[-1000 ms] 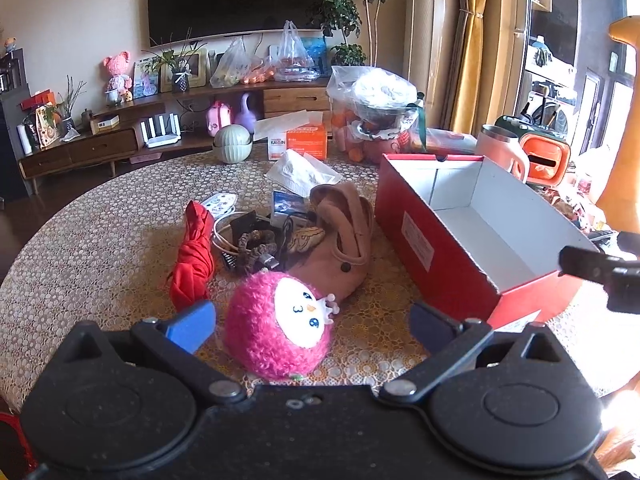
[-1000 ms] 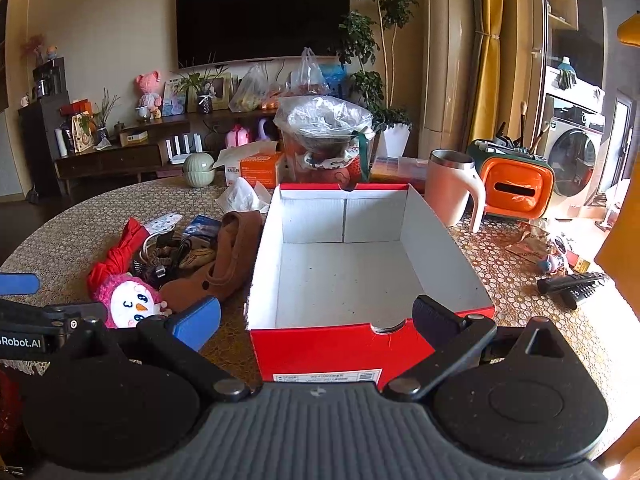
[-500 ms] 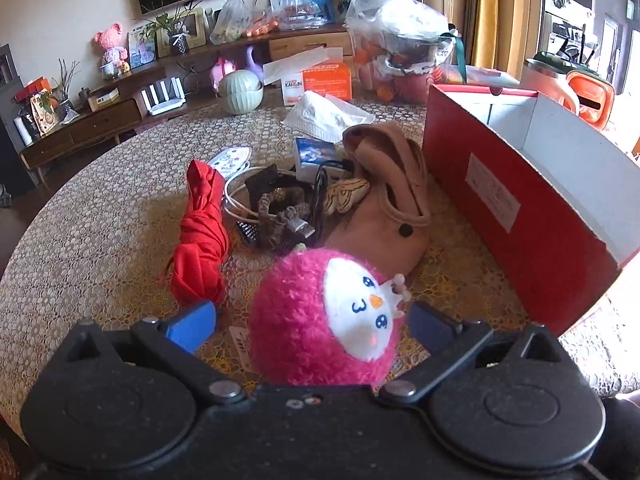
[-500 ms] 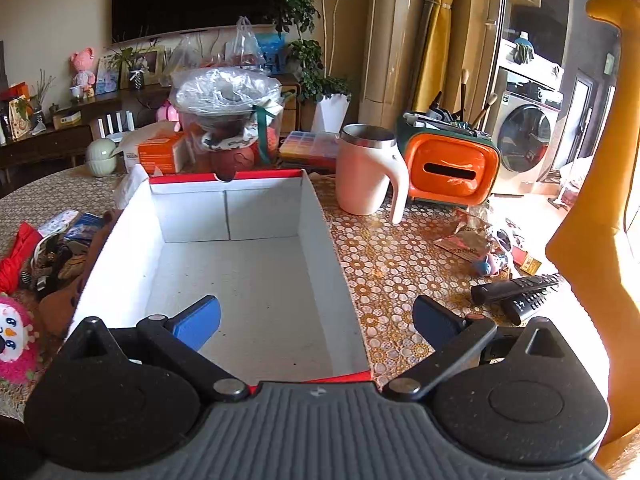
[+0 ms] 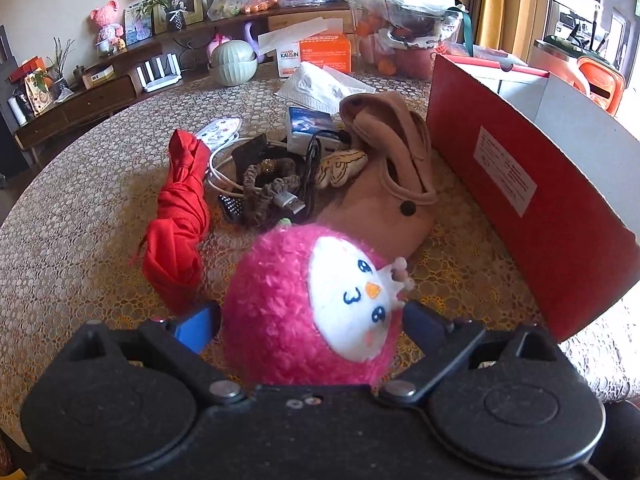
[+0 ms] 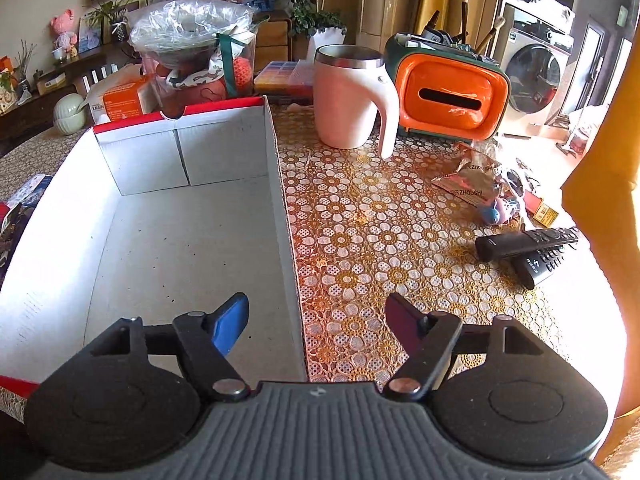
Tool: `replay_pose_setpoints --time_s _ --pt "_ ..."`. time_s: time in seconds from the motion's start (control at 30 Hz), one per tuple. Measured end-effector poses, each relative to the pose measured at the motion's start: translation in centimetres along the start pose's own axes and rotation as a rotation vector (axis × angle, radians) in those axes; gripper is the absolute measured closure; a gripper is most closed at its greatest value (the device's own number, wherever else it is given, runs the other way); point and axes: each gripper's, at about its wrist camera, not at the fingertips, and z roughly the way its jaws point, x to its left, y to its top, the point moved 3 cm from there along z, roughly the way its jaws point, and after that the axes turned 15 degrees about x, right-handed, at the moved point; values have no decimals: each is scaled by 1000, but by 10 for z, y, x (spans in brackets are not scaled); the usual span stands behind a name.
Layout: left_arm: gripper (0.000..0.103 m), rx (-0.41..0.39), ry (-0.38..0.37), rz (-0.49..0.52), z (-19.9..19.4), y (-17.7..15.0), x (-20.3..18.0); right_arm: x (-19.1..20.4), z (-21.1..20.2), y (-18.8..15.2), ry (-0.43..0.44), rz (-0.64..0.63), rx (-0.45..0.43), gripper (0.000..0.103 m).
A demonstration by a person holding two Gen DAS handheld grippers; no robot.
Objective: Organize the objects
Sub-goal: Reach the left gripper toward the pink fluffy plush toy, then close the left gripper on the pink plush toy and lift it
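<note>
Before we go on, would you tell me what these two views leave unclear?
- Left wrist view: the pink plush toy hides its own lower half and whether the left gripper fingers touch it.
- Right wrist view: the red box near wall is behind the right gripper.
- Box label: print too small.

Sunlit lace-covered table (image 6: 400, 240), yellow curtains (image 5: 496, 4)

Pink plush (image 5: 312, 308) underside hidden behind left gripper (image 5: 308, 320) body.
</note>
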Motion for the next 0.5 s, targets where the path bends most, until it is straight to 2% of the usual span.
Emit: replay_pose_setpoints --time_s 0.1,0.17,0.3,0.37,0.5 --pt "15 3 2 -1 1 0 -2 -1 -1 -1 23 4 7 46" --pt "19 -6 7 -8 -1 0 -2 -1 -3 -1 30 4 13 62" --pt "22 -12 3 -19 -2 1 -2 1 -2 -1 38 -12 20 72" --pt "24 -15 4 -22 -3 1 -2 2 -1 -2 42 -10 25 83" --pt "27 -20 0 -30 -4 1 0 2 2 -6 41 5 40 95"
